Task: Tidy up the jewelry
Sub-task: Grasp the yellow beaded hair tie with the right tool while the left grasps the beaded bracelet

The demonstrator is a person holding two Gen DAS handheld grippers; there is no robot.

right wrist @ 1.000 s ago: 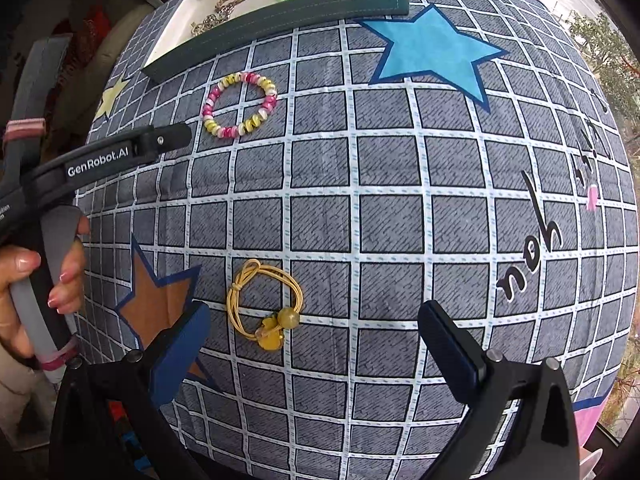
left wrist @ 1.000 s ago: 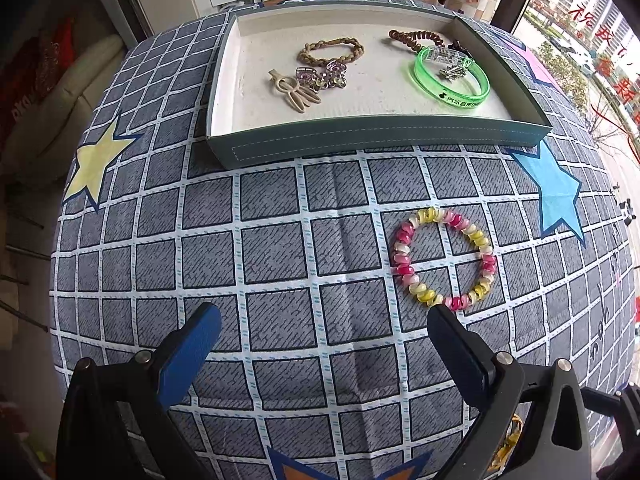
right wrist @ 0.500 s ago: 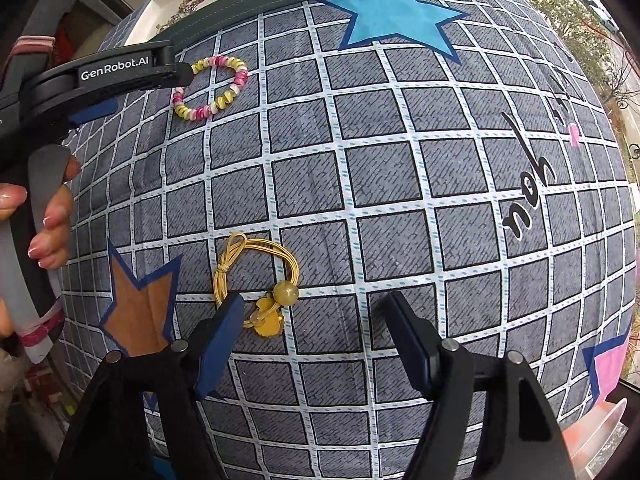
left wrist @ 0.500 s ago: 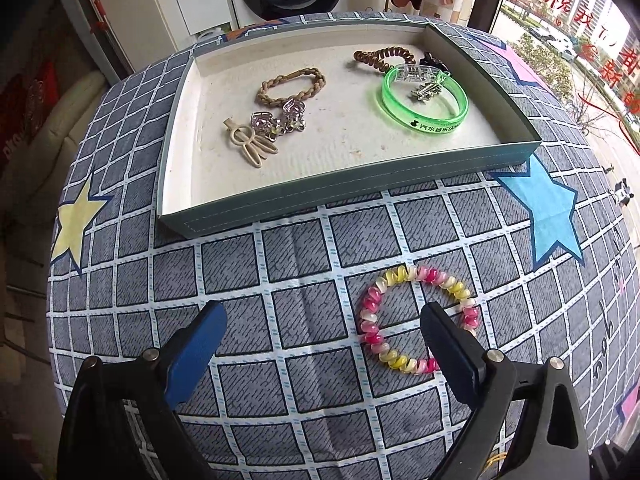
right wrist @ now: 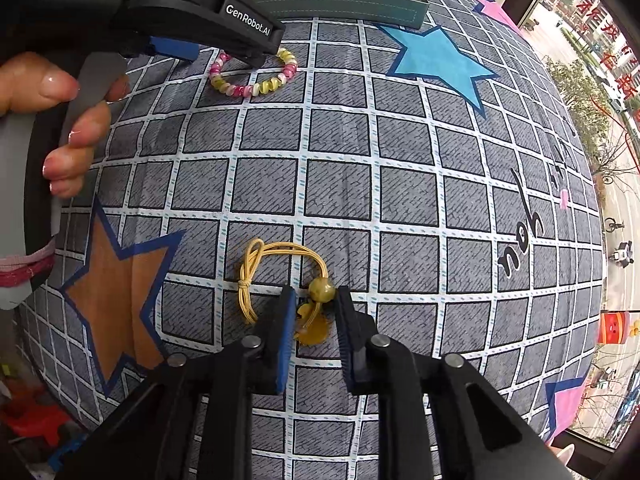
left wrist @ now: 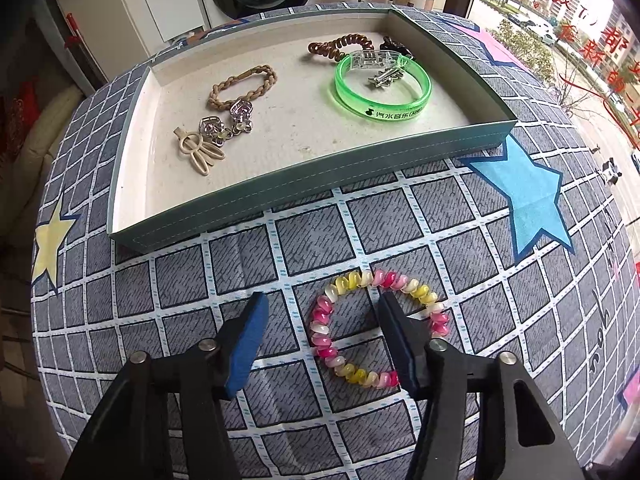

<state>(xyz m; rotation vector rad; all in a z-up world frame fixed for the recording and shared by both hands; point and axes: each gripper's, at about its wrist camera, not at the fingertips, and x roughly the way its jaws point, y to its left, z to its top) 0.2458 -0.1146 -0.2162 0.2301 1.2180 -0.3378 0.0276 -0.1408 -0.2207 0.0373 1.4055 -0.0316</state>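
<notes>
Pink-yellow-white beaded bracelet (left wrist: pixel 378 330) lies flat on the grey checked star-print cloth (left wrist: pixel 320 236), just in front of the teal shallow tray (left wrist: pixel 280 194). Left gripper (left wrist: pixel 320 312) straddles the bracelet's left arc, jaws released, narrower than 0.5 s ago. Right gripper (right wrist: pixel 314 300) has nearly clenched around the yellow cord hair tie with bead and charm (right wrist: pixel 288 280), well in front of the tray; contact unclear. In the tray: green translucent bangle (left wrist: pixel 382 84) with Chinese print, tan braided bracelet (left wrist: pixel 244 86). Left gripper body reads "GenRobot.AI", "Data Acquisition System".
</notes>
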